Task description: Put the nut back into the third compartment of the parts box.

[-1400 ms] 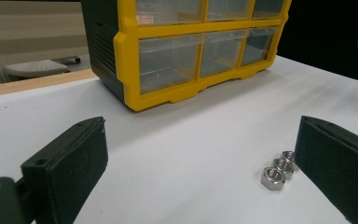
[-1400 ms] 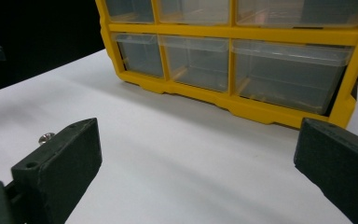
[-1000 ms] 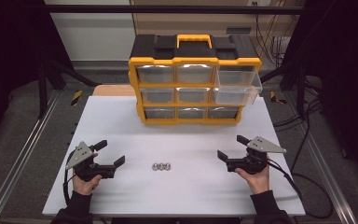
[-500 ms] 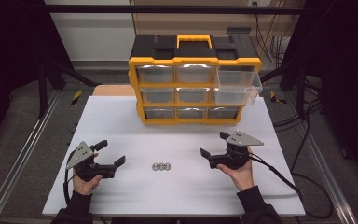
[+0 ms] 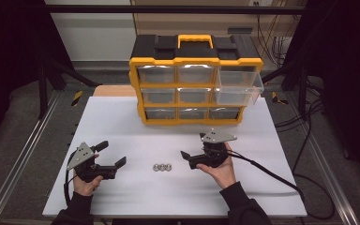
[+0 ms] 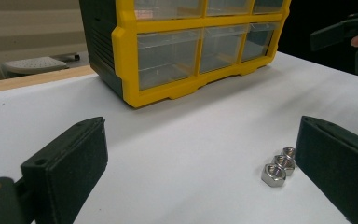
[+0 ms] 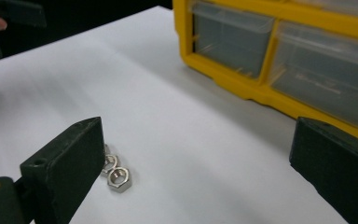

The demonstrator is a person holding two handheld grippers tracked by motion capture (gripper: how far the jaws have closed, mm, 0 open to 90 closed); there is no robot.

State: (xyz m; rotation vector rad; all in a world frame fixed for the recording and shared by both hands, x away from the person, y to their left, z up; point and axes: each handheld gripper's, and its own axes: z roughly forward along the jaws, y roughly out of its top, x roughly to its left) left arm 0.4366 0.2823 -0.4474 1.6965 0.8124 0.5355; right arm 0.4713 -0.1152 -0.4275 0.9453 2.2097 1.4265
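Three small metal hex nuts [image 5: 162, 167] lie in a touching row on the white table [image 5: 117, 122], between my two grippers. My left gripper [image 5: 112, 153] rests at the front left, open and empty, its jaws pointing toward the nuts [image 6: 279, 167]. Just right of the nuts, my right gripper [image 5: 193, 146] is held low over the table, open and empty. In the right gripper view the nuts [image 7: 114, 175] sit beside the left jaw, partly hidden behind it. Between the wide jaws of the left gripper [image 6: 200, 154] and of the right gripper [image 7: 198, 149] I see bare table.
A yellow and black drawer organizer [image 5: 194, 84] with clear drawers stands at the back middle of the table. Its large right drawer [image 5: 238, 88] is pulled out. The right gripper's cable [image 5: 272, 176] trails off the right edge.
My right gripper has moved left and slightly forward across the table, ending close to the nuts. The left gripper and the nuts have stayed put.
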